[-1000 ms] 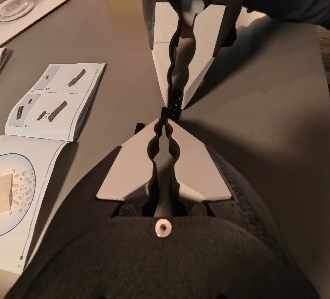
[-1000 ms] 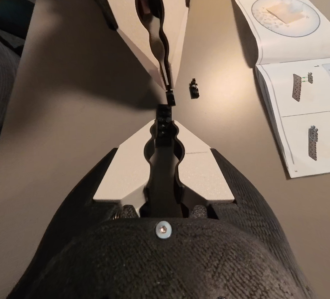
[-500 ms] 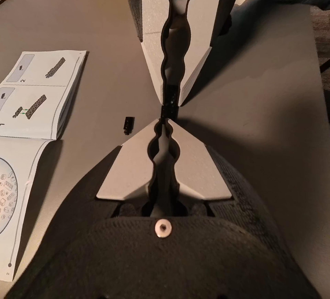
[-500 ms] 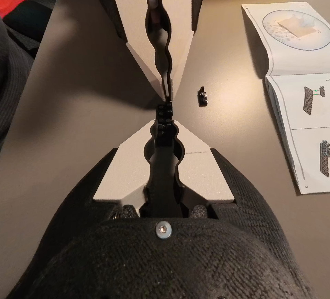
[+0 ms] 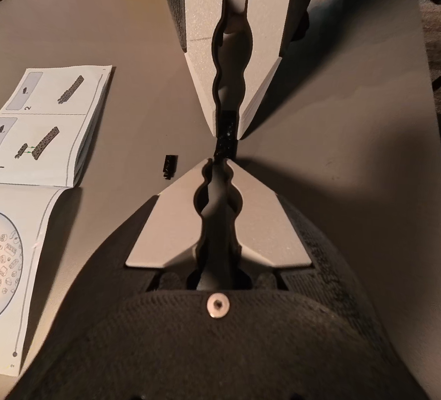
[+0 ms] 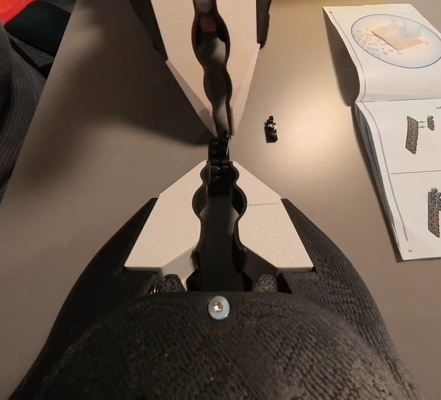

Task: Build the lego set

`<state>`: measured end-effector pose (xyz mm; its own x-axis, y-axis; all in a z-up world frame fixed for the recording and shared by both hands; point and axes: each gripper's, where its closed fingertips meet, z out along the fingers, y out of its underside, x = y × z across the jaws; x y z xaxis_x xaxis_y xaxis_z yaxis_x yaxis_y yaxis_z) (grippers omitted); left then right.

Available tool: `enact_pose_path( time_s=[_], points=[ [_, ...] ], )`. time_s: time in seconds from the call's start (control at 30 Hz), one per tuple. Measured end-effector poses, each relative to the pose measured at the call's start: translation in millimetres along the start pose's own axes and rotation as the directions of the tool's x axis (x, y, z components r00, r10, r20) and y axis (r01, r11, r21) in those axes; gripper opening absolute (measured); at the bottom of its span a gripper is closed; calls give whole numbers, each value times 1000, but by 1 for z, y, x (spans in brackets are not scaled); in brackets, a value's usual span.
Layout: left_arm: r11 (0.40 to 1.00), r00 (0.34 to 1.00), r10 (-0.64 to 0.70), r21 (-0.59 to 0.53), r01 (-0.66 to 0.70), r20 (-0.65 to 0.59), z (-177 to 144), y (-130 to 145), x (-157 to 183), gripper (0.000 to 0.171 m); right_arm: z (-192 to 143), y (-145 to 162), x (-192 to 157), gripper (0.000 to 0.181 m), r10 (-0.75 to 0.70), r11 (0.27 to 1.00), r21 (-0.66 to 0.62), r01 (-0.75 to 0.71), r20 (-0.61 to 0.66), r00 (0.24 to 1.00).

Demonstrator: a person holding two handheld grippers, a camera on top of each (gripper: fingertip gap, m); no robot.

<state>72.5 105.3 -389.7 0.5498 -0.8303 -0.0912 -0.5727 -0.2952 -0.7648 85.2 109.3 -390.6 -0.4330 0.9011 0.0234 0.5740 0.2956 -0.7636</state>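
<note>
Right hand-held gripper (image 6: 218,162) grips black plate (image 6: 218,164); left hand-held gripper (image 5: 217,160) seemingly pinches a small piece (image 6: 224,135).

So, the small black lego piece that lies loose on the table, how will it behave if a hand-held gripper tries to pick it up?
The small black lego piece looks rigid, so it should not bend. It lies flat and low on the smooth table, so it may slide away rather than roll. It is tiny against the fingertips, so a grip could easily slip.
</note>
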Motion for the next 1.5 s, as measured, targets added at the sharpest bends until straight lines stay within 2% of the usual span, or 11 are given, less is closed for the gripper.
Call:
enact_pose_path(
  time_s=[0.33,0.4,0.47,0.53,0.63,0.77,0.83,1.0,1.07,1.17,1.5],
  points=[
    [1000,1000,-3,23,2,18,-1,-3,-2,24,-1,0,3,13,24,1000,9,-24,-3,1000],
    [996,997,46,67,-50,60,-4,-10,-4,30,-5,-3,6,13,41,999,29,-41,-15,999],
    [976,969,182,87,-199,166,-6,-17,-8,37,-12,-9,9,13,67,996,63,-65,-26,997],
    [905,863,393,33,-425,317,-9,-22,-12,43,-19,-14,13,13,86,993,90,-82,-41,995],
    [699,577,661,-112,-707,481,-13,-31,-10,48,-27,-17,17,13,103,989,108,-96,-62,993],
    [463,225,810,-354,-813,541,-8,-36,-14,50,-30,-16,17,13,103,991,92,-96,-75,992],
    [407,116,818,-425,-808,563,-8,-41,-17,40,-29,-17,15,13,100,992,80,-94,-73,992],
    [396,84,817,-449,-801,571,-5,-45,-17,28,-26,-17,11,13,99,993,64,-95,-64,993],
    [404,103,816,-434,-805,568,-3,-44,-16,19,-26,-18,10,13,102,993,67,-97,-62,993],
    [421,131,815,-423,-802,564,-1,-42,-17,18,-27,-19,10,13,103,992,72,-99,-61,993],
    [424,134,823,-439,-792,552,0,-39,-20,10,-25,-20,8,13,93,994,67,-89,-58,994]
  ],
)
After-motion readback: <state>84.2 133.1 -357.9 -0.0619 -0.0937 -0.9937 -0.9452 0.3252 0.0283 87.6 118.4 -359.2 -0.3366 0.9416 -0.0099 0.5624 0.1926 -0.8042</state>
